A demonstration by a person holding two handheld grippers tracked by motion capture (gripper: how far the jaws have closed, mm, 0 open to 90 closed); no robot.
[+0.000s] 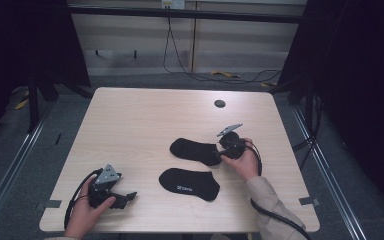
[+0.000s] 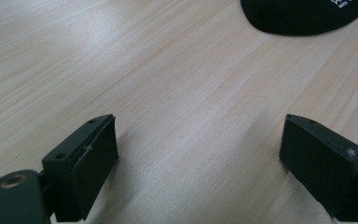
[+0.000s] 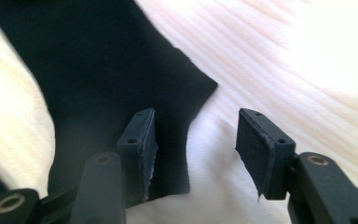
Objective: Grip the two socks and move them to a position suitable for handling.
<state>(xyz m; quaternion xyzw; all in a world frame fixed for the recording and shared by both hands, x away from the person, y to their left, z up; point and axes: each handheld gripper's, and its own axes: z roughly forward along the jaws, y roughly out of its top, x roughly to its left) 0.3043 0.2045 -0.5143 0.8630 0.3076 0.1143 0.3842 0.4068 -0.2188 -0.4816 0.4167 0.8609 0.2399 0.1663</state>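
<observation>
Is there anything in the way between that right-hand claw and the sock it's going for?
Nothing visible. The right gripper is already at the cuff end of the far sock, jaws open: one jaw sits over the fabric, the other over bare table. The near sock lies apart, closer to the person, not between them.

Left tool (image 1: 125, 197) rests low at the near left corner of the tabletop (image 1: 140, 115), jaws spread wide, gripped by the left hand (image 1: 87, 212). Right tool (image 1: 221, 151) sits right of tabletop centre, tilted downward, jaws parted, right hand (image 1: 245, 162) behind it.
</observation>
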